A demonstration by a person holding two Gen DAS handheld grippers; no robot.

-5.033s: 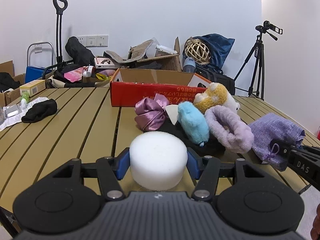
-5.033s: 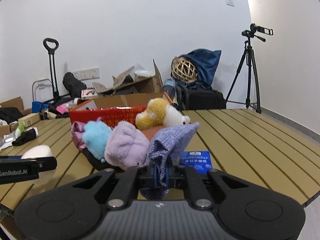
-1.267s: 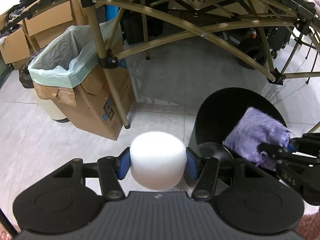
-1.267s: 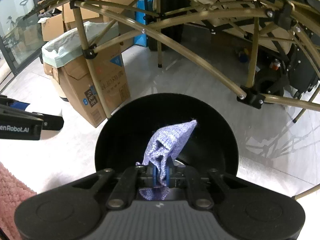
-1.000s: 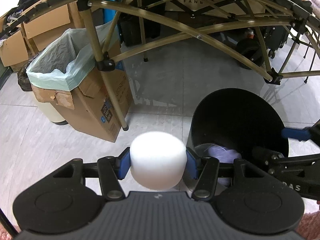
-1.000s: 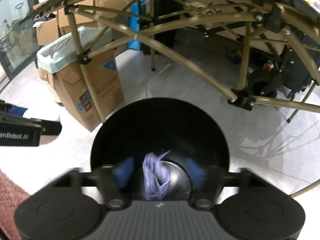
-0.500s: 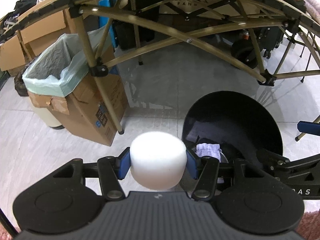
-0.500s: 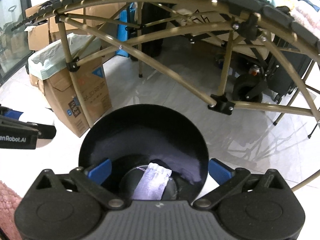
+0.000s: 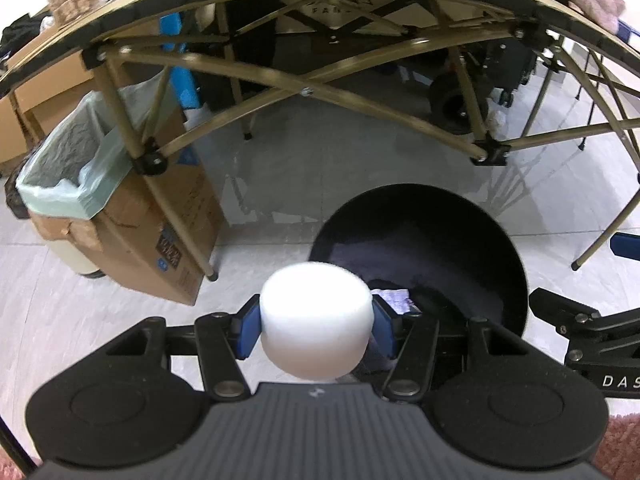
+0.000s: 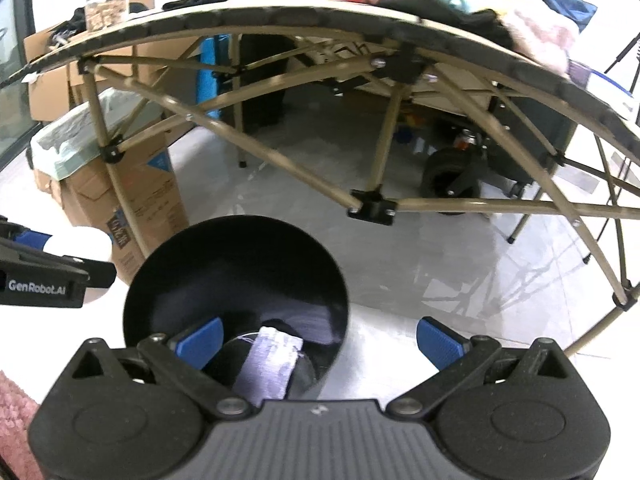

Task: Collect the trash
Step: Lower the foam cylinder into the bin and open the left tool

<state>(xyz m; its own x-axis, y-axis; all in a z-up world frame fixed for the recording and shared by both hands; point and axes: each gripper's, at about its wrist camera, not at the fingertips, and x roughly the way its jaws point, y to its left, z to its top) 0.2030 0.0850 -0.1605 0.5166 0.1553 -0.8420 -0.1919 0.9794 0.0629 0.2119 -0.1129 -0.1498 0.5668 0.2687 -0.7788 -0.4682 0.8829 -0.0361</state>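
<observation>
Trash is going into the black bin: the left gripper is clamping a white foam puck beside its rim, likely awaiting release, while the right gripper is gaping wide, empty, above the purple cloth lying inside.

Left claw and right claw: matte black ribbed housings, round side discs, linkage arms with silver pivot screws, blue ridged pads. White lettering "GenRobot.AI" and "DAS" on the flanks.
</observation>
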